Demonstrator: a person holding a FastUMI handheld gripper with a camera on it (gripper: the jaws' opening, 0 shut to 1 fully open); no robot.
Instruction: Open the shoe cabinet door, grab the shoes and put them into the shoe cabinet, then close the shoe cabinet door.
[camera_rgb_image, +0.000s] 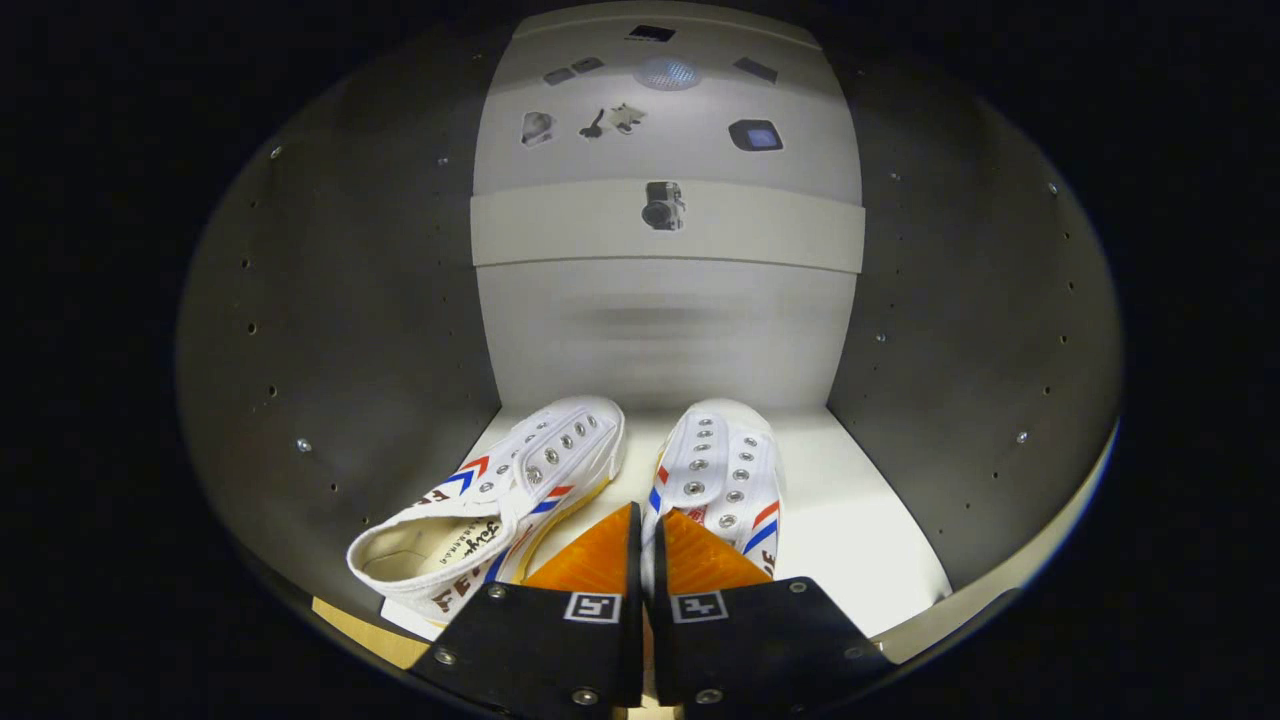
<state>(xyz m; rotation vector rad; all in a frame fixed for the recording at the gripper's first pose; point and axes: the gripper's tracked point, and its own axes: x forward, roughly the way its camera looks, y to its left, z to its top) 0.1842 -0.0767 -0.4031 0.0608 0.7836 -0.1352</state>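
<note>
Inside the shoe cabinet (330, 330), both shoes (520, 480) point inward, beyond nearly closed fingers (600, 570).

Staged booth rig, not a home: bare shoe cabinet (330, 330) with drilled shelf-pin holes, 2 white sneakers (560, 460) inside, tagged gripper (645, 540) fingers pressed together.
</note>
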